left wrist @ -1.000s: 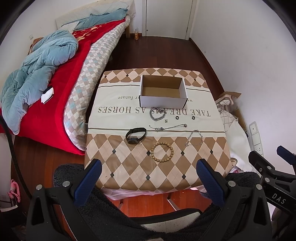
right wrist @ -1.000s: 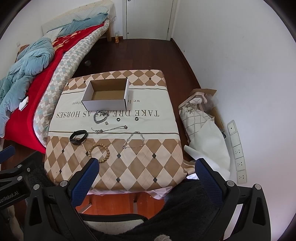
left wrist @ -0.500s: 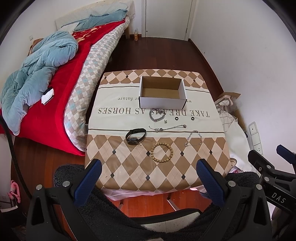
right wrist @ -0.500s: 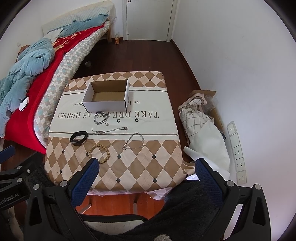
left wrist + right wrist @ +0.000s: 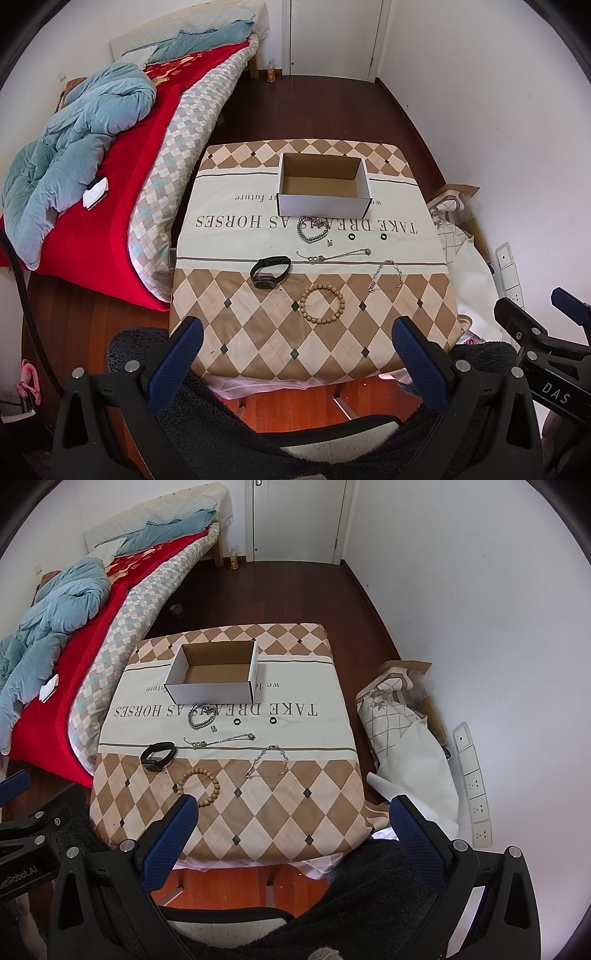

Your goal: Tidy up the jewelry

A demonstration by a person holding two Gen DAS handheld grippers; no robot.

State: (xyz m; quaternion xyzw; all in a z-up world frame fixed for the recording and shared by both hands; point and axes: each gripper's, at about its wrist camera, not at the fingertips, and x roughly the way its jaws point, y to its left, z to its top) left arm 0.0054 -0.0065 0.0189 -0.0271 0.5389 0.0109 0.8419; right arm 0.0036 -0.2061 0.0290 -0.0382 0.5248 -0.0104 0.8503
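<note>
Nothing's really moved since a second ago, left gripper (image 5: 295, 354) and right gripper (image 5: 291, 830) both spread wide short of the table (image 5: 258, 332), box (image 5: 323, 184) empty, so I'd drop straight onto the bead bracelet (image 5: 322, 304) first.

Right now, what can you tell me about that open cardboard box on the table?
The cardboard box is a shallow rectangular carton, white outside and plain brown inside, with no lid showing. It stands upright, open upward, and looks empty. It sits on the far half of the patterned tablecloth, partly covering a line of printed text. A coiled silver chain lies just in front of its near wall; whether they touch is unclear. Neither gripper is near it.
</note>
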